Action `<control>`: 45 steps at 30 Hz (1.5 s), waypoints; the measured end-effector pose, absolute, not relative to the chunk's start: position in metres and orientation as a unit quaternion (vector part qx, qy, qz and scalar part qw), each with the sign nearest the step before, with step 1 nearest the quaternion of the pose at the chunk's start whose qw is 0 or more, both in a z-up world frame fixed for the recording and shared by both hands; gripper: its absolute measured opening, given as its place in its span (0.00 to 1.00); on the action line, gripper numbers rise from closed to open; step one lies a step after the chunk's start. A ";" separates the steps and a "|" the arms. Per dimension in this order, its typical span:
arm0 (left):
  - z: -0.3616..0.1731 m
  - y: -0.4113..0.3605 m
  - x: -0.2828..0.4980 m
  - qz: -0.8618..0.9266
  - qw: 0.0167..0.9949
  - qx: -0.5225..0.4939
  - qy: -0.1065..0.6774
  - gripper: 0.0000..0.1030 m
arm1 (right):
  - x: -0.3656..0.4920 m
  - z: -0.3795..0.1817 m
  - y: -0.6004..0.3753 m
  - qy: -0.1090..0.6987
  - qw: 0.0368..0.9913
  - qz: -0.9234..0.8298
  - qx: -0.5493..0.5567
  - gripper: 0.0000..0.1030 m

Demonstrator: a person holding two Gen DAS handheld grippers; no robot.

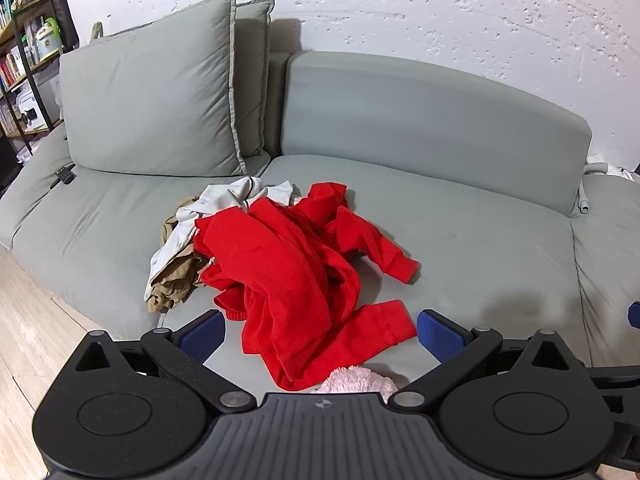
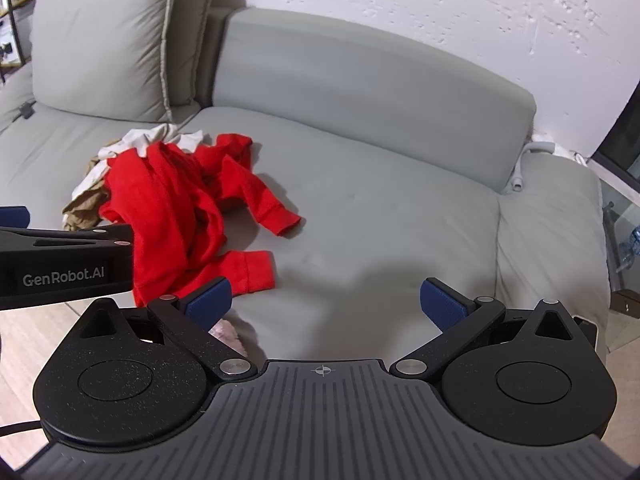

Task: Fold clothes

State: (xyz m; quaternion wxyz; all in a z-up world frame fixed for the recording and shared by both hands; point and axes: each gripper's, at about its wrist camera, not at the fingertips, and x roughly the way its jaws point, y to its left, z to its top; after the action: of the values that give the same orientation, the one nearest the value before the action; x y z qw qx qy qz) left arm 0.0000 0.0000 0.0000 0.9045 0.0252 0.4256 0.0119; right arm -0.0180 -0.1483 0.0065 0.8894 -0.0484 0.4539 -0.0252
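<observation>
A crumpled red long-sleeved garment (image 1: 288, 268) (image 2: 172, 208) lies on the grey sofa seat (image 1: 480, 248) (image 2: 380, 216), one sleeve stretched right, another toward the front edge. Behind it, a white garment (image 1: 224, 200) (image 2: 140, 138) and a tan garment (image 1: 176, 280) (image 2: 82, 210) are bunched together. A pink fluffy item (image 1: 352, 380) (image 2: 228, 334) peeks out at the seat's front. My left gripper (image 1: 320, 334) hovers open above the red garment's near sleeve, holding nothing. My right gripper (image 2: 326, 306) stands open over bare cushion to the right of the pile.
Two large grey pillows (image 1: 152, 100) (image 2: 108, 40) lean on the backrest (image 1: 420, 120) at left. A small black object (image 1: 64, 176) lies on the left seat. Shelves (image 1: 24, 40) stand far left, wooden floor (image 1: 32, 340) below. A white hose (image 2: 524, 164) pokes out at right.
</observation>
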 end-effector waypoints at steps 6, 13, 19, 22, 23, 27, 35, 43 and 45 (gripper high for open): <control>-0.001 0.001 0.001 0.011 0.903 0.022 0.429 1.00 | -0.017 0.007 -0.147 0.454 0.889 -0.027 -0.049 1.00; -0.002 0.002 0.003 0.011 0.901 0.019 0.433 1.00 | -0.015 0.008 -0.146 0.453 0.890 -0.028 -0.051 1.00; -0.005 0.003 0.004 0.012 0.900 0.016 0.435 1.00 | -0.015 0.008 -0.145 0.452 0.890 -0.028 -0.051 1.00; -0.005 0.003 0.005 0.012 0.899 0.015 0.437 1.00 | -0.016 0.007 -0.145 0.452 0.890 -0.028 -0.052 1.00; -0.005 0.003 0.005 0.012 0.899 0.015 0.437 1.00 | -0.016 0.008 -0.145 0.452 0.890 -0.028 -0.052 1.00; -0.006 0.003 0.005 0.013 0.899 0.016 0.437 1.00 | -0.014 0.010 -0.146 0.453 0.889 -0.027 -0.052 1.00; -0.008 0.003 0.007 0.017 0.898 0.016 0.439 1.00 | -0.014 0.009 -0.146 0.455 0.889 -0.026 -0.052 1.00; -0.008 0.004 0.007 0.022 0.898 0.015 0.439 1.00 | -0.013 0.009 -0.143 0.456 0.888 -0.026 -0.054 1.00; -0.008 0.004 0.007 0.022 0.898 0.014 0.438 1.00 | -0.013 0.009 -0.143 0.457 0.888 -0.026 -0.054 1.00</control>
State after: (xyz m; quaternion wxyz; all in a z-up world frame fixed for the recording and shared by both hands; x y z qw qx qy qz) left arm 0.0073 0.0038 -0.0079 0.8983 0.0143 0.4385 0.0224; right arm -0.0133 -0.1426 0.0095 0.8875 -0.0540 0.4568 -0.0259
